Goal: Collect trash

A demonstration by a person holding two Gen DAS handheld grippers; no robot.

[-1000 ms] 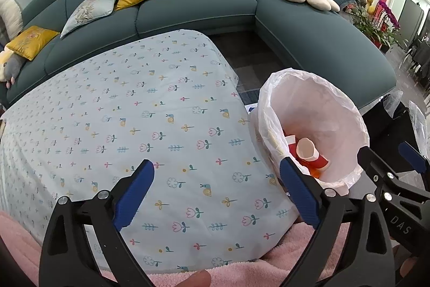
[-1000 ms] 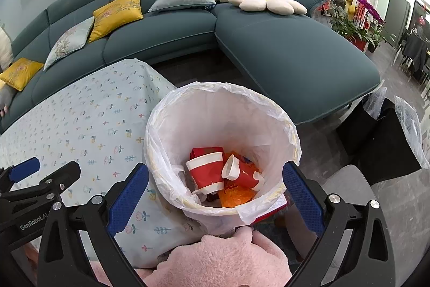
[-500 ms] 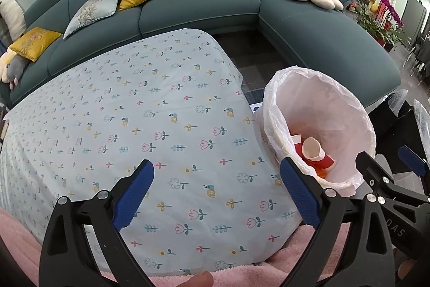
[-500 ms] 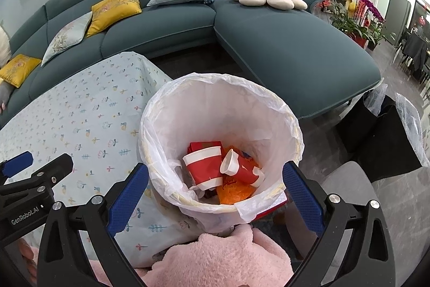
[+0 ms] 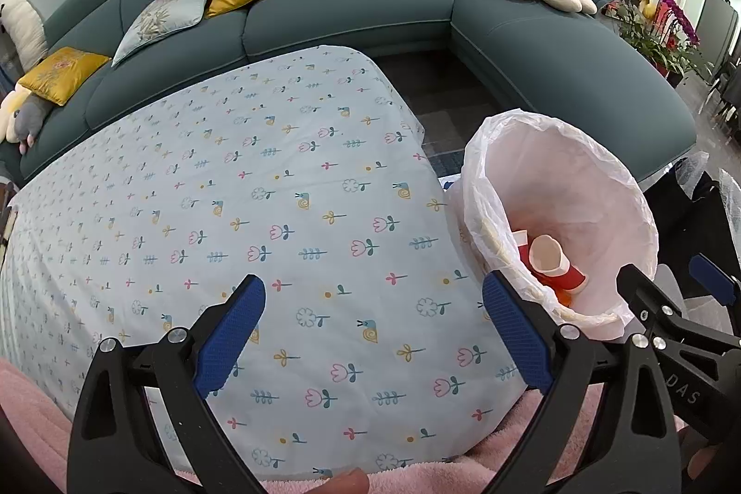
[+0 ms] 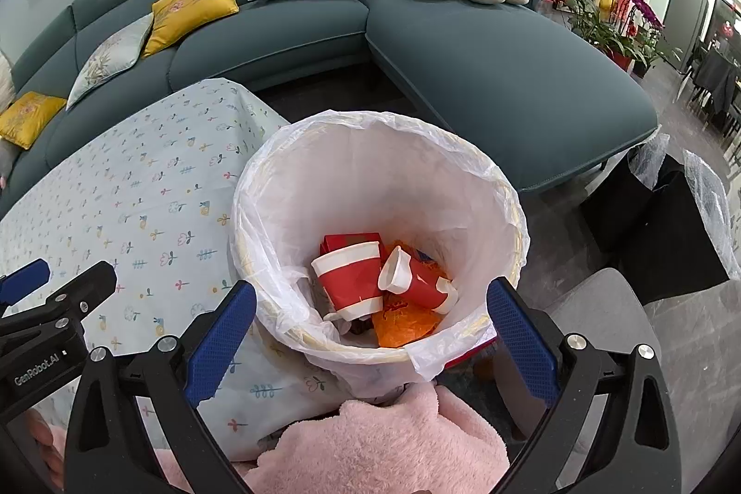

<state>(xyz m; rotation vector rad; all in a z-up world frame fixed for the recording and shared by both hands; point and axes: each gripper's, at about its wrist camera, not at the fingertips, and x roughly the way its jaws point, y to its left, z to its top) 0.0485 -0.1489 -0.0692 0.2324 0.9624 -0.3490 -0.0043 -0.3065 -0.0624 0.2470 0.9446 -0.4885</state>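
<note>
Inside bin [image 6: 379, 179], orange wrapper [image 6: 403, 320]

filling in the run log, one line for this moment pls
left gripper: open, empty, over table | right gripper: open, empty, over bin | cups in bin

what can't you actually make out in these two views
- Bottom of the trash bin, right wrist view: red paper cups and an orange wrapper cover whatever lies beneath.
- Most of the bin's contents, left wrist view: its near liner wall hides them.
- Near edge of the table, both views: the left tool, right tool and pink sleeve block it.
</note>
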